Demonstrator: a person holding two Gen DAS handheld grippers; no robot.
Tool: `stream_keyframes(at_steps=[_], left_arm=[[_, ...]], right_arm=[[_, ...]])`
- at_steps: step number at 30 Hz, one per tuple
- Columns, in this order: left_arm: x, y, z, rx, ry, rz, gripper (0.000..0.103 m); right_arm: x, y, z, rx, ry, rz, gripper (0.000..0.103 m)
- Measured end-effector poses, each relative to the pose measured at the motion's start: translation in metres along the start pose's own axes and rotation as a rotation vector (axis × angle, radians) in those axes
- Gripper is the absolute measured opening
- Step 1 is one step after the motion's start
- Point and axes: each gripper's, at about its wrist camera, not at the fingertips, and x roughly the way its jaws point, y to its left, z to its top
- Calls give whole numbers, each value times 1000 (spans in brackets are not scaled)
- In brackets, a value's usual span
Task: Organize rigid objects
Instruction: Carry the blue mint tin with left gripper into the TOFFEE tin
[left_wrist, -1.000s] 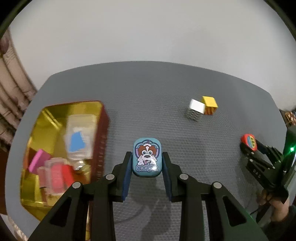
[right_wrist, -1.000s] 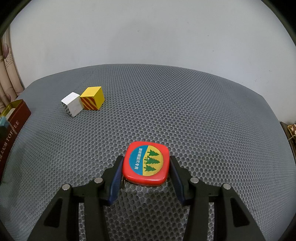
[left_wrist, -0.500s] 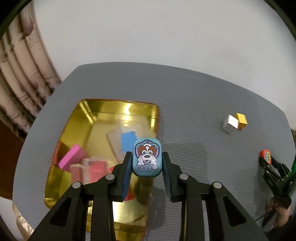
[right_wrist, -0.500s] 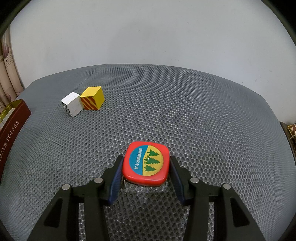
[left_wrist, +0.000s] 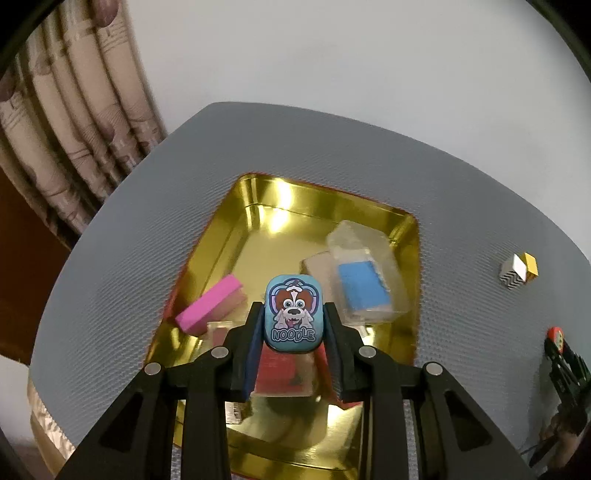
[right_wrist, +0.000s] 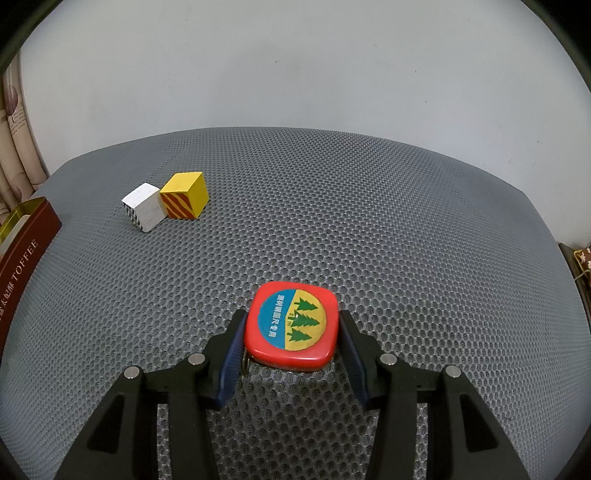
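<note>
My left gripper (left_wrist: 293, 325) is shut on a small blue tin (left_wrist: 294, 314) with a cartoon dog and the word NOODLE. It hangs above the open gold tin box (left_wrist: 258, 206), over the box's near half. Inside lie a pink block (left_wrist: 208, 303), a clear case with a blue card (left_wrist: 364, 282) and a red item (left_wrist: 277, 371) partly hidden by my fingers. My right gripper (right_wrist: 291, 332) is shut on a red tape measure (right_wrist: 291, 325) resting on the grey mesh mat (right_wrist: 332, 206). In the left wrist view the right gripper (left_wrist: 557, 347) shows at the far right edge.
A white patterned cube (right_wrist: 144, 212) and a yellow striped cube (right_wrist: 184, 201) touch each other at the mat's back left, seen small as the cubes (left_wrist: 517, 269) in the left view. The box's maroon TOFFEE side (right_wrist: 22, 254) stands at the left. Curtains (left_wrist: 55, 140) hang beyond the mat's left edge.
My left gripper has carried the blue tin leftward from the bare mat to above the gold box, with a slight roll. The right gripper and the tape measure have stayed still.
</note>
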Motion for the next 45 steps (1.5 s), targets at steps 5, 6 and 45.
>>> stream_keyframes(at_steps=[5, 6, 45], left_arm=[[5, 17, -1, -42, 19, 3, 27], [6, 20, -1, -47, 25, 1, 27], [8, 63, -43, -46, 48, -20, 30]], right_arm=[[0, 2, 0, 0, 0, 0, 49], [1, 2, 2, 0, 0, 0, 49], [4, -29, 29, -1, 1, -7, 50]])
